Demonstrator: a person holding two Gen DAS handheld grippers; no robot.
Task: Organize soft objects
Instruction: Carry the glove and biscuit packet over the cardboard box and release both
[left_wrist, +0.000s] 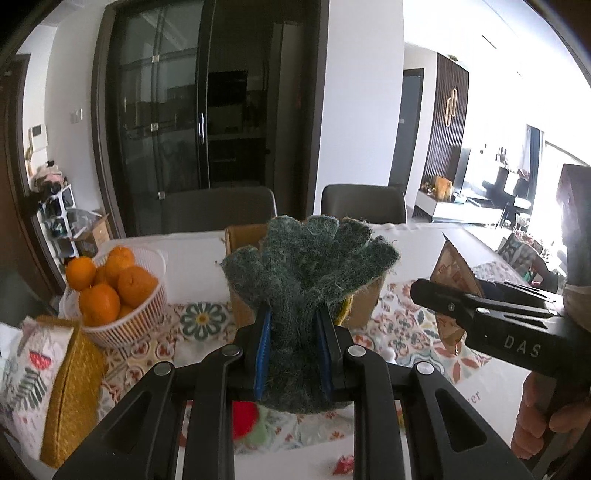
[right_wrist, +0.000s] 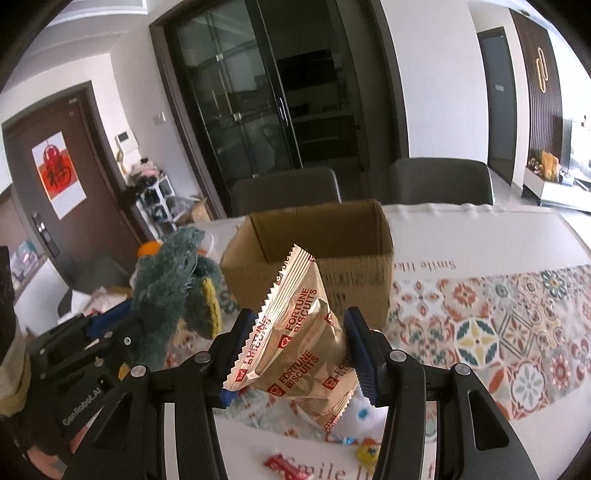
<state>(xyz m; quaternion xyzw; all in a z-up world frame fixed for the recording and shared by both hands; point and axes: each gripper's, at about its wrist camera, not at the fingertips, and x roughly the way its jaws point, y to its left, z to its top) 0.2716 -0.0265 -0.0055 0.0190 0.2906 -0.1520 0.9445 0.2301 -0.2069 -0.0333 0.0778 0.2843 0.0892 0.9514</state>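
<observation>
Left jaws: my left gripper (left_wrist: 295, 341) is pressed in on the green knit glove (left_wrist: 308, 273), pinching it at the cuff; glove fingers stand up past the tips.
Right jaws: my right gripper (right_wrist: 297, 349) stands about half spread, pinching the Fortune Biscuits packet (right_wrist: 299, 343) across its belly.
Glove feel: I judge it light, soft, floppy; the cuff is a sound hold.
Packet feel: I judge it slippery, crinkly, contents fragile; squeeze gently.
Ahead of jaws: open cardboard box (right_wrist: 314, 258), just beyond both loads.
Left of left jaws: white basket of oranges (left_wrist: 122, 295).
</observation>
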